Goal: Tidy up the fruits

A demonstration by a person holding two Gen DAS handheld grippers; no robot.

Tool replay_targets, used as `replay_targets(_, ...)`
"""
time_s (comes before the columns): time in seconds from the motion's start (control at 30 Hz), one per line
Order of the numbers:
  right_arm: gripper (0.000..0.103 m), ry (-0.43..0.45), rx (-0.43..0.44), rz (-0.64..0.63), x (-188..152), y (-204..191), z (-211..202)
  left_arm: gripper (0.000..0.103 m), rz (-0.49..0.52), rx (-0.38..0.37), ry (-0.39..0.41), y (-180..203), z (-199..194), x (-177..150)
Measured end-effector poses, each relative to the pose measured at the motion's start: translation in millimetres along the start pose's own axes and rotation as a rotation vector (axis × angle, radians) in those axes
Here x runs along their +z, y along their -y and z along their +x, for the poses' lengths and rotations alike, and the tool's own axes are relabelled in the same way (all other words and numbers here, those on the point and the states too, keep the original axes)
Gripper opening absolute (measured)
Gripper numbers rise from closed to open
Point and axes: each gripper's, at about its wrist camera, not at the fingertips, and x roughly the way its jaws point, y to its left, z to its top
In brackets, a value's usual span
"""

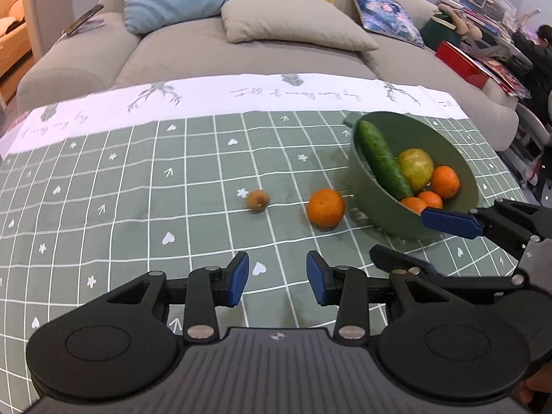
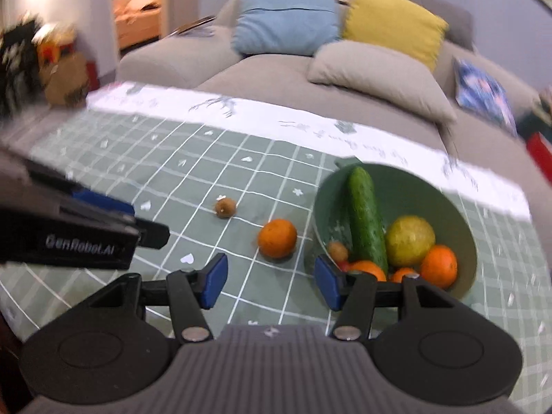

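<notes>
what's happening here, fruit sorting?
A person with two handheld grippers is gathering fruit into a green bowl. The bowl already holds a cucumber, a yellow-green fruit and several oranges. One orange and a small brown fruit sit loose on the checked tablecloth. The left gripper and the right gripper are both open and hold nothing; the right one is by the bowl's near rim.

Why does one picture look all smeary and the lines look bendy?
Right wrist view: motion blur smears the tablecloth edge and the clutter at left, though the orange stays fairly crisp. Left wrist view: mostly sharp; only the small brown fruit looks soft. Both views: the fisheye lens curves the grid lines.
</notes>
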Motion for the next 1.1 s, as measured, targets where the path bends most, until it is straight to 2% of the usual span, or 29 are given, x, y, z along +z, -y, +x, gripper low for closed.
replay_targets(0.07,0.053,0.01,0.001,-0.092,0.9,-7.1,6.9,0.046,-0.008,-0.003,-0.003,-5.5,3.1,0.9)
replay_targets(0.17,0.047,0.0,0.016,-0.241,3.7,-13.6,21.8,0.046,-0.004,-0.004,-0.011,-11.8,9.8,4.4)
replay_targets(0.43,0.047,-0.043,0.062,-0.617,21.8,-11.4,68.5,0.046,0.038,-0.053,-0.018,-25.8,33.3,15.9)
replay_targets(0.57,0.047,-0.096,0.115,-0.826,25.1,-17.5,87.7,0.046,0.068,-0.087,-0.027,-30.4,48.4,20.2)
replay_targets(0.67,0.047,-0.14,0.142,-0.936,25.2,-21.4,99.8,0.046,0.108,-0.082,-0.031,-30.0,61.9,23.9)
replay_targets(0.87,0.047,-0.206,0.17,-1.054,23.0,-28.4,119.4,0.046,0.163,-0.08,-0.024,-29.8,87.5,29.8)
replay_targets(1.1,0.047,-0.24,0.163,-1.094,20.2,-26.2,134.0,0.046,0.176,-0.083,-0.033,-27.3,112.5,38.6)
